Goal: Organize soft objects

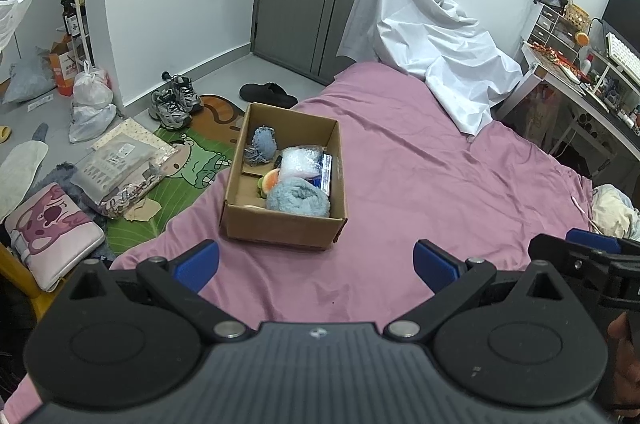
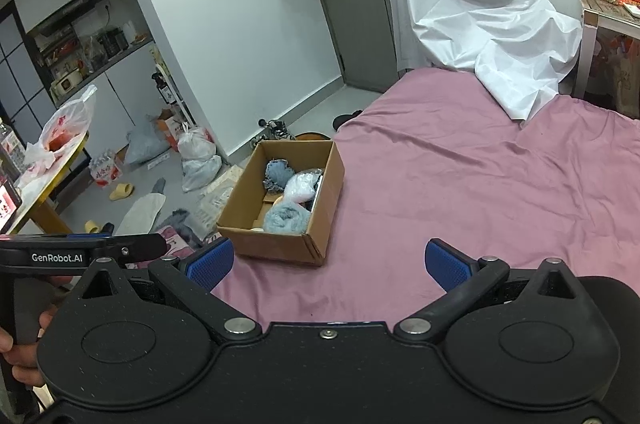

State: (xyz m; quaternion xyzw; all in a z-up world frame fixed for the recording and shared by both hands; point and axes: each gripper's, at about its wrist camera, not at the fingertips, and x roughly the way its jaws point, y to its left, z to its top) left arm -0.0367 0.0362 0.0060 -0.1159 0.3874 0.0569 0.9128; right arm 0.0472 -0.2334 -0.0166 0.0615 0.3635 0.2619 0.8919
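Where towel lies, box floor hidden

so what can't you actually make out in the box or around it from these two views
- Orange plush: left wrist view, mostly covered by the fluffy blue towel; its shape is unclear.
- Blue packet: print too small to read, half under the bubble wrap.
- Cardboard box floor: right wrist view, near wall hides it.
- What the white sheet drapes over: hidden in both views.

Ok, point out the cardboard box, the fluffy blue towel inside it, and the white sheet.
cardboard box [image 1: 280, 226], left wrist view, on its near outer wall.
fluffy blue towel [image 1: 298, 198], left wrist view, on its rolled middle.
white sheet [image 2: 492, 24], right wrist view, on its draped centre.
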